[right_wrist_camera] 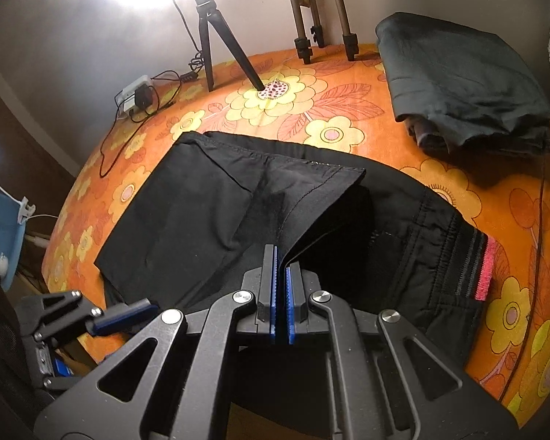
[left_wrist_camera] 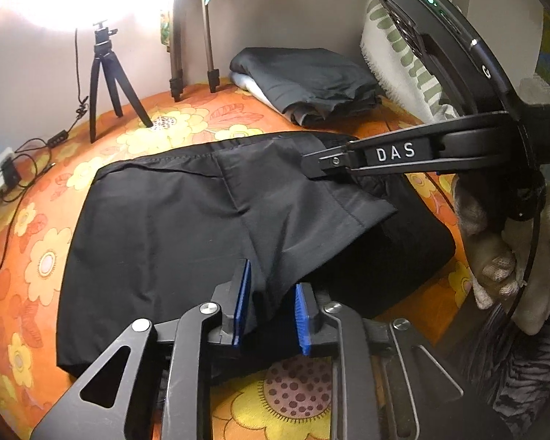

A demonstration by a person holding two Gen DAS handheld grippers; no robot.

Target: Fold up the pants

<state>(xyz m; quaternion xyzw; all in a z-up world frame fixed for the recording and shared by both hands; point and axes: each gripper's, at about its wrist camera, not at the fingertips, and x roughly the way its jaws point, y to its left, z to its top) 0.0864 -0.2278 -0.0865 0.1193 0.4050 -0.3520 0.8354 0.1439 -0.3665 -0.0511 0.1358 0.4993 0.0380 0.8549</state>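
Black pants point(left_wrist_camera: 165, 227) lie partly folded on the orange flowered bedsheet point(left_wrist_camera: 36, 256). My left gripper point(left_wrist_camera: 273, 282) stands open at the near edge, and a fold of the black cloth hangs loose between its blue pads. My right gripper point(right_wrist_camera: 281, 256) is shut on the edge of a lifted fold of the pants point(right_wrist_camera: 187, 212). In the left wrist view the right gripper point(left_wrist_camera: 311, 165) comes in from the right over the pants, held by a gloved hand point(left_wrist_camera: 495, 242). The elastic waistband with a pink tag point(right_wrist_camera: 484, 271) lies at the right. One left finger point(right_wrist_camera: 128, 313) shows low on the left.
A stack of folded dark garments point(right_wrist_camera: 458, 84) sits at the far right by a pillow point(left_wrist_camera: 396, 55). A small black tripod point(left_wrist_camera: 106, 84) under a bright lamp and taller tripod legs point(left_wrist_camera: 190, 55) stand at the back. A power strip with cables point(left_wrist_camera: 3, 176) lies far left.
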